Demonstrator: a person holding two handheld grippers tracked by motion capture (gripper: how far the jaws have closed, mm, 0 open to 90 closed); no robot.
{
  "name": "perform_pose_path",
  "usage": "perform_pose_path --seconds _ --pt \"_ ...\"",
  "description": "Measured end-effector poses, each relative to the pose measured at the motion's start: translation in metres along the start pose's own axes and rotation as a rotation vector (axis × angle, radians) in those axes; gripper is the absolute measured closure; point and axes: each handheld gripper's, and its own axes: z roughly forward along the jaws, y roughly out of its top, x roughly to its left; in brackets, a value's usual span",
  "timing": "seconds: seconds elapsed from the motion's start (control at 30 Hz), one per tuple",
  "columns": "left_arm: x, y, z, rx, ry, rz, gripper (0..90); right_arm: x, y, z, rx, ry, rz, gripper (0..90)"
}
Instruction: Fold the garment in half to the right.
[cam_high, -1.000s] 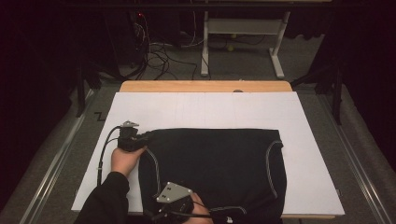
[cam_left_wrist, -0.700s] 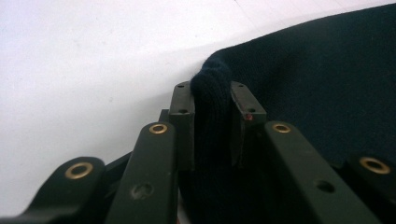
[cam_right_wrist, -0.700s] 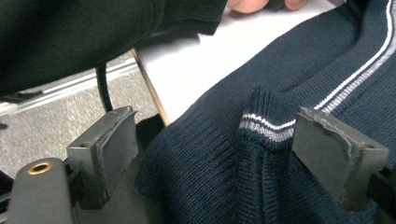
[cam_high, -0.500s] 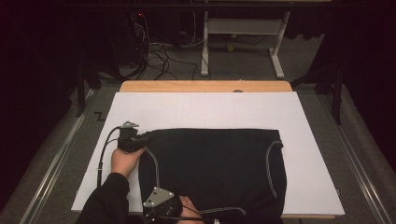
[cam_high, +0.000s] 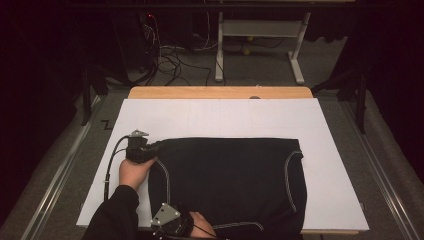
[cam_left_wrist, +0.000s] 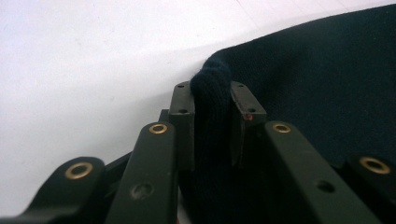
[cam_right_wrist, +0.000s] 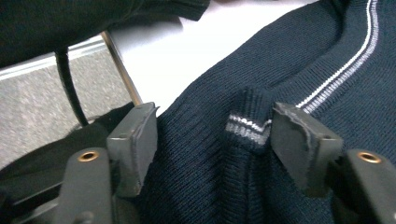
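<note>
One sweater (cam_high: 230, 185), two tools (cam_high: 150, 150) (cam_high: 175, 225)

A white tabletop (cam_high: 210, 117) fills the frame's middle; a dark knit sweater (cam_high: 230, 180) lies flat across its lower centre.

Setting reads as a lab or recording studio, not a home. Dark surroundings on all sides; black curtain-like backdrop at 9 and 3 o'clock. Work surface: a large white flat board (cam_high: 220, 120) laid on a light wooden tabletop (cam_high: 220, 92). Grey carpeted floor (cam_high: 260, 67) at 12 o'clock carries a tangle of loose black cables (cam_high: 170, 57) and a white metal-framed stand (cam_high: 260, 37). Grey metal rails (cam_high: 55, 190) flank the table.
</note>
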Motion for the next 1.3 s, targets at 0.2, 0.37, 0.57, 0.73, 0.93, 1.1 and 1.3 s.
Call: perform_pose_path --seconds 0.2,0.37,0.57,0.73,0.93,1.1,1.3 --pt "0.001 0.0 0.0 0.0 -0.002 -0.004 70.0 -0.008 0.0 -0.003 0.005 -0.022 0.013 56.5" --pt "0.001 0.0 0.0 0.0 -0.003 -0.005 70.1 -0.01 0.002 -0.003 0.017 -0.041 -0.005 68.2" --pt "0.0 0.0 0.0 0.001 -0.001 -0.004 70.0 -0.013 0.003 -0.003 0.025 -0.051 -0.022 78.1" --pt "0.001 0.0 0.0 0.002 -0.001 -0.006 70.0 -0.014 0.002 -0.004 0.008 -0.05 -0.016 79.5" --pt "0.002 0.0 0.0 0.002 -0.007 -0.015 69.9 -0.015 0.001 -0.01 -0.02 -0.039 -0.002 79.8" --pt "0.002 0.0 0.0 0.002 -0.009 -0.017 69.9 -0.019 0.001 -0.018 -0.062 -0.025 0.023 80.0" --pt "0.002 0.0 0.0 0.001 -0.009 -0.02 69.9 -0.017 -0.001 -0.013 -0.035 -0.012 0.01 79.9"
